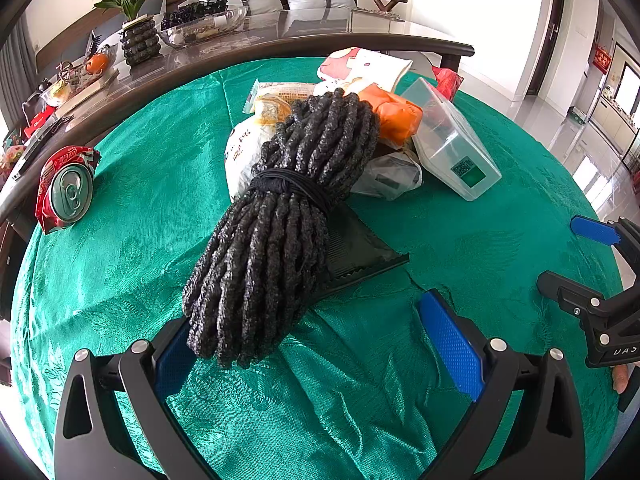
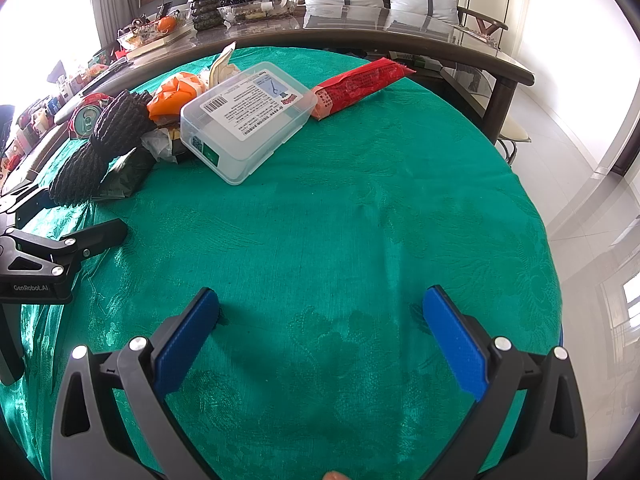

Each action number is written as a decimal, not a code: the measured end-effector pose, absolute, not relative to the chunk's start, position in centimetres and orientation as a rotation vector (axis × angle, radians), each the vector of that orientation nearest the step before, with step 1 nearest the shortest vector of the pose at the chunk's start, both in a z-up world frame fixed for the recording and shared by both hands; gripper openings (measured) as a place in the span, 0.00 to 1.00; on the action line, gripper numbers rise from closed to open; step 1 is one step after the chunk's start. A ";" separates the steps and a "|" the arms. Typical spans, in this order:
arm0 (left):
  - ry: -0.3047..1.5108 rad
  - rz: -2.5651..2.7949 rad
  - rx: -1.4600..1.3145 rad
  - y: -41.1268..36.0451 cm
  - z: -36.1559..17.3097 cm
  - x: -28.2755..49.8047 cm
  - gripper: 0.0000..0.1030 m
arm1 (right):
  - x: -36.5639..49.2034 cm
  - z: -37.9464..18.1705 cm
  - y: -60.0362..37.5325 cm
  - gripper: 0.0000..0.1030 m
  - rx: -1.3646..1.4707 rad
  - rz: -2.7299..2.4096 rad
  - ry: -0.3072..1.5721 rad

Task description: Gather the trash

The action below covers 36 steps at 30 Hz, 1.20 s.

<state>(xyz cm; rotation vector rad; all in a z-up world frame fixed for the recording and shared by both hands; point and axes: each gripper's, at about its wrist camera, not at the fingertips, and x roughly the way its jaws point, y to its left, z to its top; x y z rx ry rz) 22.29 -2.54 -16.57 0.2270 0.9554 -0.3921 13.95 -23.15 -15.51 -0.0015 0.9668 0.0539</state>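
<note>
Clear lidded box contents unclear, left claw wide, right claw wide

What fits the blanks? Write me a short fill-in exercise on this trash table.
1. The black rope bundle lies between the open fingers of the ____ gripper.
2. The tablecloth is ____ in colour.
3. The right gripper holds ____.
4. The clear plastic box rests beside a ____ packet.

Missing words: left; green; nothing; red
</note>
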 end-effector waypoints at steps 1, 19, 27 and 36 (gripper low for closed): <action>0.955 -0.392 0.227 -2.5 -16.6 22.3 0.96 | 14.0 -15.5 -23.1 0.96 -0.002 0.054 0.967; 1.040 -0.342 0.233 -0.1 -15.8 20.8 0.96 | 14.0 -15.5 -23.2 0.96 -0.003 0.054 0.967; 0.909 -0.440 0.263 11.0 -10.0 23.9 0.96 | 14.0 -15.5 -23.1 0.96 -0.003 0.054 0.967; 0.944 -0.470 0.439 14.5 -10.2 36.1 0.96 | 14.0 -15.5 -23.1 0.96 -0.003 0.054 0.967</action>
